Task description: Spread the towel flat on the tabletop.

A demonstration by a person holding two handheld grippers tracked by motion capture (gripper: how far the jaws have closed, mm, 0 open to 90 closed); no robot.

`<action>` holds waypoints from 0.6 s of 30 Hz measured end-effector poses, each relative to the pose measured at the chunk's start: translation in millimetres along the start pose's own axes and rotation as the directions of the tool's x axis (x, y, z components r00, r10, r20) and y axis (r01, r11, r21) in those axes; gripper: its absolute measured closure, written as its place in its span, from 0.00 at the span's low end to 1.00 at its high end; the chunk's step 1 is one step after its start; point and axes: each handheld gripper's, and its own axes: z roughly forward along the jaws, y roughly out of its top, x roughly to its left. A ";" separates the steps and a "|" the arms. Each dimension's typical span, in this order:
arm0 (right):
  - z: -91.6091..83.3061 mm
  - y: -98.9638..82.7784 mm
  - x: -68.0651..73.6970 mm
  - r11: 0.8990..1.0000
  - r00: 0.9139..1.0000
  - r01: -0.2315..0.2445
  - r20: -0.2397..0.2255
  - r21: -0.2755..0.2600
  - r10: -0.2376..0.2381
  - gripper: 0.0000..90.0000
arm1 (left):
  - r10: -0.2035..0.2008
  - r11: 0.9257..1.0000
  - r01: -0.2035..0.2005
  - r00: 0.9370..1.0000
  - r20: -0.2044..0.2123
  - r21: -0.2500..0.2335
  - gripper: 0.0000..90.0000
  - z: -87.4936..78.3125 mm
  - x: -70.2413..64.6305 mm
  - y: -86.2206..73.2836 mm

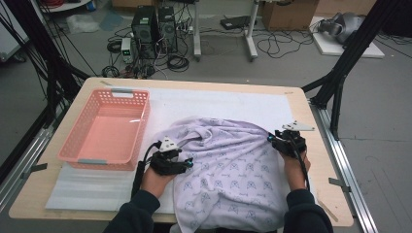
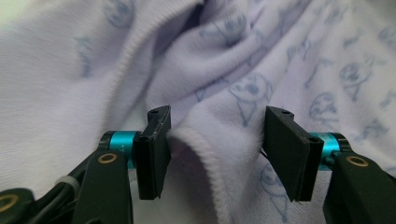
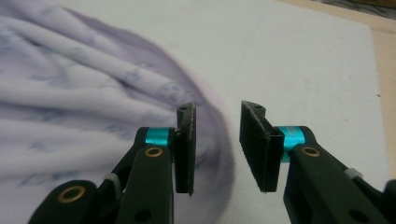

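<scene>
A lavender blanket (image 1: 228, 170) printed with small blue figures lies rumpled on the white mat (image 1: 218, 102) that covers the wooden surface (image 1: 320, 194), its near part hanging over the edge closest to the person and its far part bunched into folds. A pink plastic basket (image 1: 108, 127) stands on the mat just left of the blanket, apart from it. The left claw (image 1: 187, 164) sits at the blanket's left edge, held in the person's left hand (image 1: 155, 180), its tips pointing toward the cloth. In the left gripper view this claw (image 2: 217, 140) stands released, the jaws well apart, with a stitched hem fold of the blanket (image 2: 224, 70) rising between them; the left-hand pad touches or nearly touches the fold, while the right-hand pad stands clear of it, so nothing is clamped. The right claw (image 1: 270, 138) sits at the blanket's right edge, near its far right corner, carried by the person's right hand (image 1: 294, 167). In the right gripper view this claw (image 3: 217, 135) is also released, with a narrower gap: the rounded hem of the blanket (image 3: 93, 93) curves under and past the left-hand jaw, and the gap itself shows mostly bare white mat (image 3: 303, 60), with the cloth edge just reaching into it. Neither pad presses on the fabric there.
</scene>
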 end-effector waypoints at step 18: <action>-34.9 -40.9 36.9 0.997 0.931 0.047 -0.364 0.061 -0.021 0.52 | -0.095 0.990 0.068 0.969 -0.229 -0.124 0.79 -10.6 37.0 10.0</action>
